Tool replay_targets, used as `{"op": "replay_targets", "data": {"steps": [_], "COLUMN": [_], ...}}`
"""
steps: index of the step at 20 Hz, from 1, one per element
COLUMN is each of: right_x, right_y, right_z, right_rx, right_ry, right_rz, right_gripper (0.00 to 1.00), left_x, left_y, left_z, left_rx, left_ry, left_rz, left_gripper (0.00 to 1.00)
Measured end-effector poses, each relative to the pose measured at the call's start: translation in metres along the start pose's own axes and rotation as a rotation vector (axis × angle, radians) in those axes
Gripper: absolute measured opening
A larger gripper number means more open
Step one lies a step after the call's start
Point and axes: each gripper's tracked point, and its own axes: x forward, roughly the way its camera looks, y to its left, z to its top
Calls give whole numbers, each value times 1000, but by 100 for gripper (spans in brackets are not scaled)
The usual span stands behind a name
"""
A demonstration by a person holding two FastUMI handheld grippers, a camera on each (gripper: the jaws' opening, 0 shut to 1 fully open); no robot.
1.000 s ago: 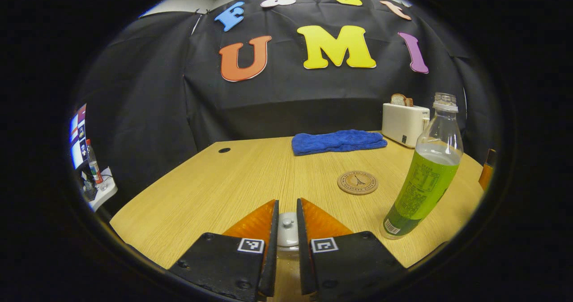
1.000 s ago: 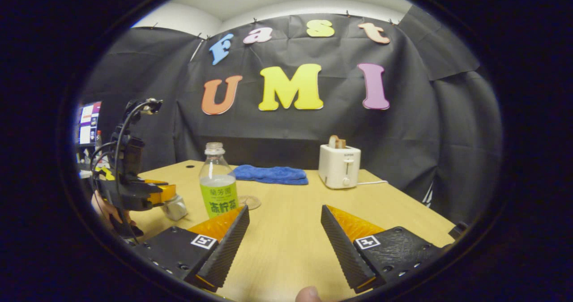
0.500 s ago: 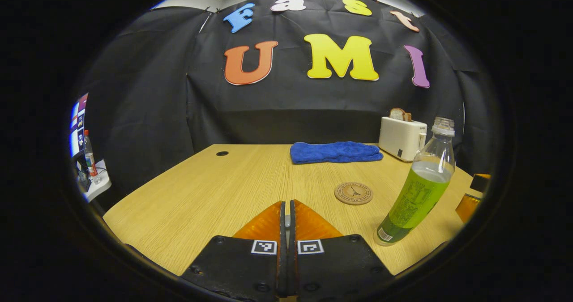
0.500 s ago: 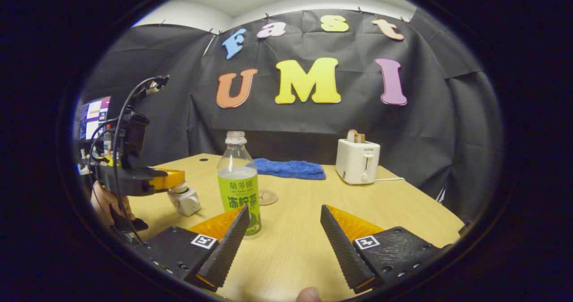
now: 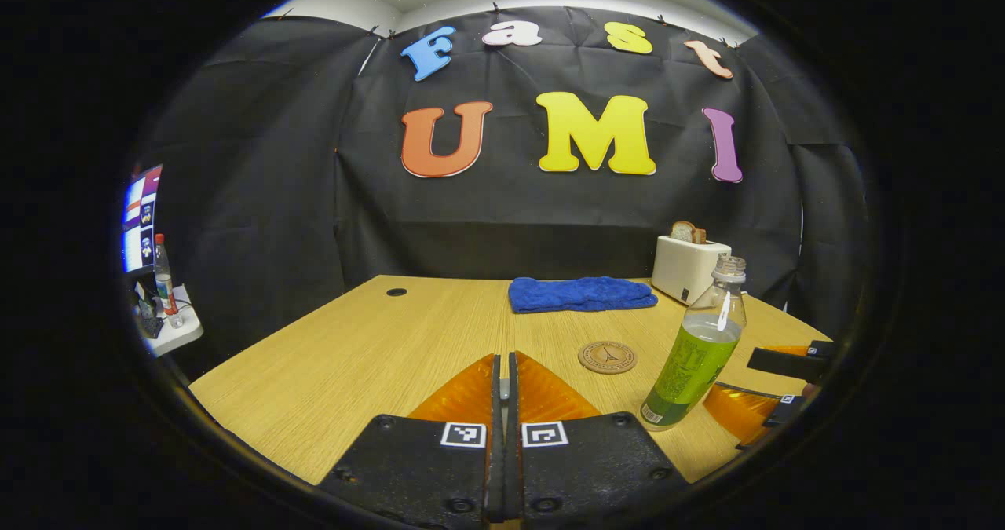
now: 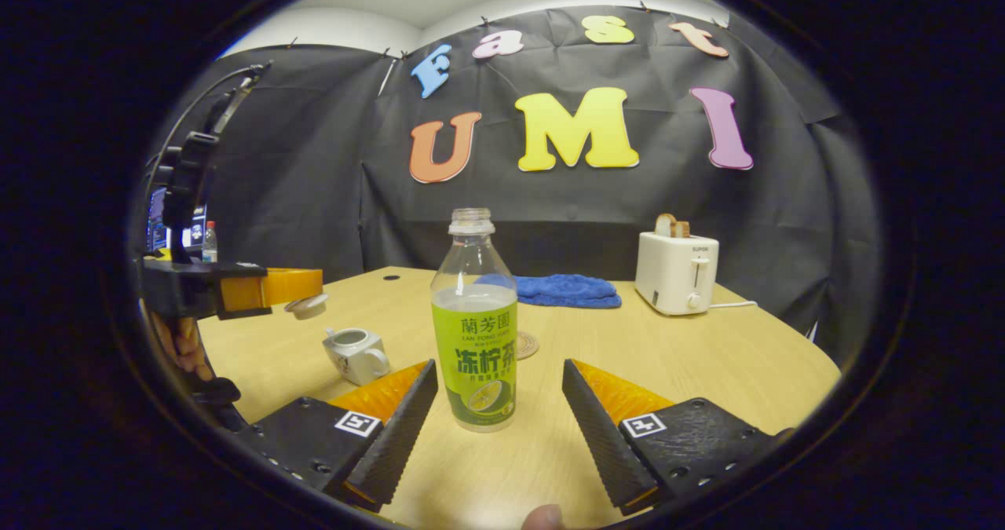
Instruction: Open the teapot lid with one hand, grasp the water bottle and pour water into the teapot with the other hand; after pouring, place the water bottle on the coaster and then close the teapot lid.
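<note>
Left claw: pinched on teapot lid, held above open teapot.
Right claw: spread wide, water bottle upright between its tips, untouched.

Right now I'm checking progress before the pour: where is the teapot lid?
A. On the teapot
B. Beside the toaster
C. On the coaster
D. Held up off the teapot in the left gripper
D: the left gripper holds the lid above the table, and the teapot stands open below.

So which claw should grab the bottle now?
The right claw. It is open with the water bottle straight ahead between its fingers, while the left claw is busy holding the teapot lid up.
</note>
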Motion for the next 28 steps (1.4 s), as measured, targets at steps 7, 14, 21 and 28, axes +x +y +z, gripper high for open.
{"op": "replay_targets", "data": {"steps": [7,14,21,28], "right_x": [27,38,38,61], "right_y": [17,18,19,12], "right_z": [2,6,23,53], "right_rx": [-2,-13,-160,-643], "right_ry": [-6,-8,2,25], "right_rz": [-7,-47,-19,-14], "right_gripper": [98,87,73,72], "left_x": [-24,-33,-32,-36], "left_y": [18,32,45,61], "left_z": [6,-1,4,7], "left_rx": [-9,-26,-31,-62], "left_ry": [-27,-22,-44,-54], "left_rz": [25,47,52,67], "left_gripper": [2,3,2,3]}}
